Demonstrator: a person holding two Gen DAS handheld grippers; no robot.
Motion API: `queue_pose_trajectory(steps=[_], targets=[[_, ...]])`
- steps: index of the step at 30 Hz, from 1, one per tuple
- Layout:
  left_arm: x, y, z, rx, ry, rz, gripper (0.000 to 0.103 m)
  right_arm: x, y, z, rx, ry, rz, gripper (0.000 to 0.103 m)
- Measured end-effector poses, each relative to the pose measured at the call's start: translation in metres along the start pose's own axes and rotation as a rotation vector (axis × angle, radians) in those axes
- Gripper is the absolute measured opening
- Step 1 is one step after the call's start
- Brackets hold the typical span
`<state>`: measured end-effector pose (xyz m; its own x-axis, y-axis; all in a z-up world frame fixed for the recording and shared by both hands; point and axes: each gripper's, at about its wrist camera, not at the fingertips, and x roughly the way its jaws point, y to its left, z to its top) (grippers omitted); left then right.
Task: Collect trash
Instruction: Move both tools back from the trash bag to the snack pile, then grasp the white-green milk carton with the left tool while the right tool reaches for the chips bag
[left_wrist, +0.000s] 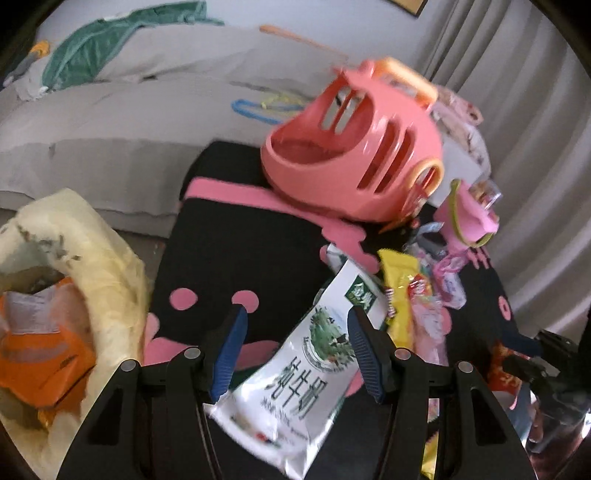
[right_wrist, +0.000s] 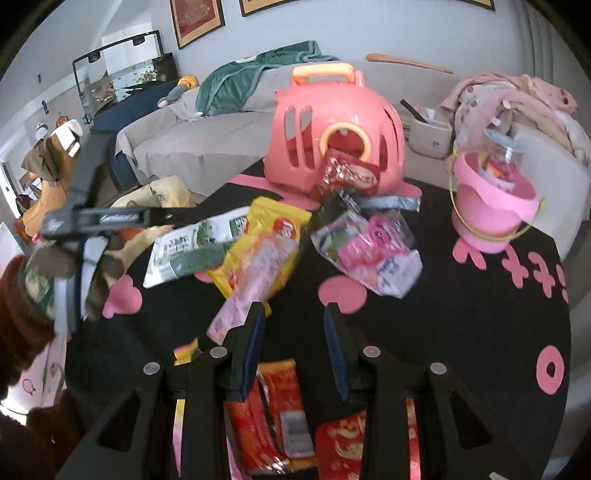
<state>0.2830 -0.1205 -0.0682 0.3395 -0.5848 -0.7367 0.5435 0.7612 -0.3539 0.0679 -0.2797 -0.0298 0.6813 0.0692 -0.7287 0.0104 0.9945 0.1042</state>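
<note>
A white and green milk pouch (left_wrist: 310, 365) lies between the open fingers of my left gripper (left_wrist: 295, 325), on the black table with pink shapes (left_wrist: 236, 251). The pouch also shows in the right wrist view (right_wrist: 192, 247), with the left gripper (right_wrist: 110, 221) around it. A yellow wrapper (left_wrist: 399, 291) and pink wrappers (right_wrist: 369, 251) lie in a pile beside it. My right gripper (right_wrist: 293, 314) is open and empty above the table, near a pale pink wrapper (right_wrist: 255, 273). Red wrappers (right_wrist: 280, 413) lie under it.
A yellow trash bag (left_wrist: 92, 251) holding an orange packet (left_wrist: 40, 347) hangs at the table's left. A pink toy carrier (right_wrist: 332, 125) and a pink bucket (right_wrist: 491, 206) stand at the table's back. A grey sofa (right_wrist: 207, 136) is behind.
</note>
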Motion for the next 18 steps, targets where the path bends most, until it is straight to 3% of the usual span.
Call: queue_pose_trajectory(steps=[4,8,18], targets=[[0.017,0.000,-0.007,0.006,0.072,-0.013,0.058,0.000,-0.007,-0.007,0.002,0.006,0.003,0.031],[0.012,0.008,-0.016,-0.064,0.081,-0.056,0.057,0.007,-0.013,-0.008,0.023,0.017,0.012,0.031],[0.001,-0.001,-0.035,-0.073,0.119,-0.095,0.059,0.014,-0.010,-0.015,0.037,0.032,0.033,0.031]])
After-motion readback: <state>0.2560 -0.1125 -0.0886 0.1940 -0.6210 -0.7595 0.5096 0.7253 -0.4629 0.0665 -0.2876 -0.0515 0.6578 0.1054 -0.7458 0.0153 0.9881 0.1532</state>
